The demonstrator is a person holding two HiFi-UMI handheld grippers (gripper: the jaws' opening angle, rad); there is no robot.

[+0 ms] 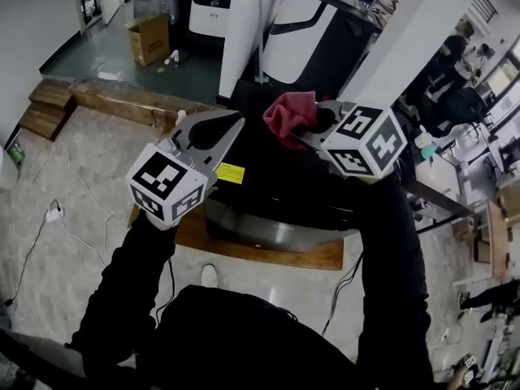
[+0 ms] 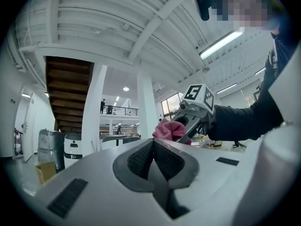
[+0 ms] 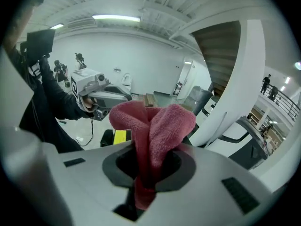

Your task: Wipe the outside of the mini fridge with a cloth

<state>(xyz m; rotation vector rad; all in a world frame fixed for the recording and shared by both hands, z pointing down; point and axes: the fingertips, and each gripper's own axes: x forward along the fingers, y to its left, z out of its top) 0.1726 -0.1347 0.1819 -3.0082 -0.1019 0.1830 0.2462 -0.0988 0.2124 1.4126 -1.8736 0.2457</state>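
Cloth ready, fridge waiting: my right gripper is clamped on the pink cloth, which bunches out past the jaw tips. My left gripper is closed on nothing, just left of it. The black mini fridge sits below both on a wooden board, its top unwiped and its near edge running left to right. The right gripper is directly above that top, so I judge the next move to be a straight drop with the cloth leading.

Pinkish-red cloth, black mini fridge with a yellow sticker, black-and-white square markers on the left cube and right cube.
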